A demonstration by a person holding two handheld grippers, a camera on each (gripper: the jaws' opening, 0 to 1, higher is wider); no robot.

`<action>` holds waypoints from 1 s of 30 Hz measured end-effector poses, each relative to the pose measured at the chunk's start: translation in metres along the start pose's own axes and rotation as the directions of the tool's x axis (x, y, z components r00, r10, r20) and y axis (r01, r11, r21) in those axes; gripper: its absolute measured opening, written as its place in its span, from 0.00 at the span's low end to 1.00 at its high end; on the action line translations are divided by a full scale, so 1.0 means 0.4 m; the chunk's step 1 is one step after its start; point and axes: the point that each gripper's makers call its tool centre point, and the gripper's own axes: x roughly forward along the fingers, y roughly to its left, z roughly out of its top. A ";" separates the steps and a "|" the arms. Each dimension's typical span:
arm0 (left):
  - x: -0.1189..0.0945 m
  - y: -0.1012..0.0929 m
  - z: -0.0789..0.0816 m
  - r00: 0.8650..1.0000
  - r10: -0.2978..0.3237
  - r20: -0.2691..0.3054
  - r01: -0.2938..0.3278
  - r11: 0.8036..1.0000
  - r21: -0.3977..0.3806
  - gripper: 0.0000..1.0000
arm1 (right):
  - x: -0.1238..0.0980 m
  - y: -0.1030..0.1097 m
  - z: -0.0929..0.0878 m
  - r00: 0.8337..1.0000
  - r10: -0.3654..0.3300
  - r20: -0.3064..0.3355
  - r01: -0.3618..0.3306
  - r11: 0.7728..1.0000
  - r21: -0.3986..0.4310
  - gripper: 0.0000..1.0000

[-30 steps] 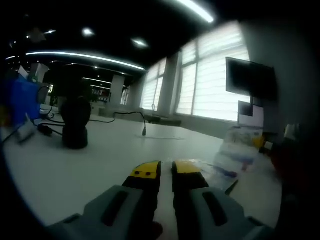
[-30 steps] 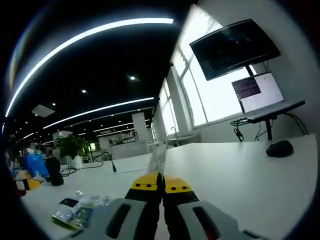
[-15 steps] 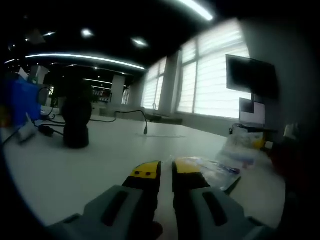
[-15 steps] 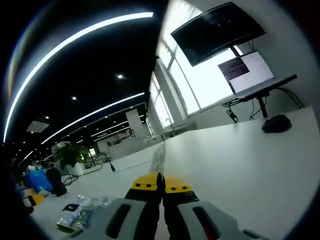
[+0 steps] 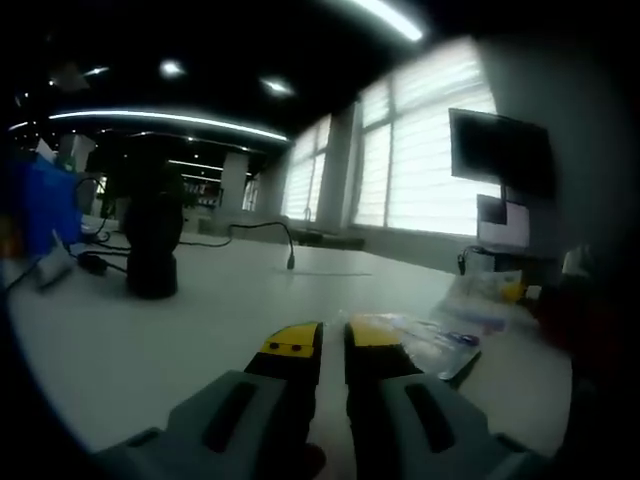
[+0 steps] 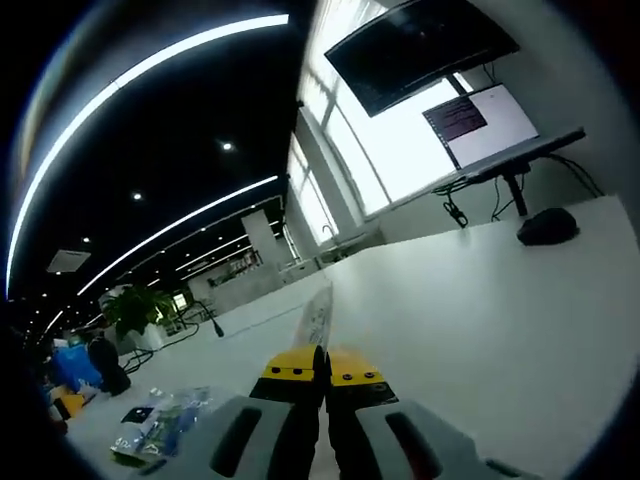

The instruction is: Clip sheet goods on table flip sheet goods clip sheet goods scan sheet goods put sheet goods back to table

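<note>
We observed the right gripper (image 6: 323,365) with its yellow-tipped jaws pressed together on a thin, flat sheet (image 6: 314,318), which stood edge-on and rose straight up from the tips above the smooth white table (image 6: 480,310). A second item, a crinkled clear packet (image 6: 160,428) with dark printed contents, lay flat on the table to the lower left.

The left gripper (image 5: 334,338) had its jaws nearly together with a narrow gap between them; we could not tell whether anything was caught there. A glossy clear packet (image 5: 425,338) lay on the table just beside its right jaw tip. A rounded black object (image 5: 152,245) stood further off.

Compared with a second earlier, the right gripper view had tilted, the monitor (image 6: 415,50) sitting higher, and the sheet stayed clamped. In the left gripper view the upright packet at right had dropped lower.
</note>
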 end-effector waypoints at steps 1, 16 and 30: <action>-0.001 0.001 0.001 1.000 0.001 0.002 -0.001 1.000 0.001 0.03 | 0.000 -0.001 -0.001 1.000 -0.002 -0.002 0.002 1.000 -0.001 0.00; -0.001 0.009 0.005 1.000 -0.002 0.015 0.002 1.000 -0.017 0.02 | 0.002 -0.010 -0.022 0.998 -0.033 -0.057 0.030 0.998 -0.050 0.00; -0.001 0.009 0.006 1.000 -0.004 0.017 0.004 1.000 -0.018 0.02 | -0.008 0.001 -0.024 0.997 -0.022 -0.073 0.013 0.991 -0.130 0.01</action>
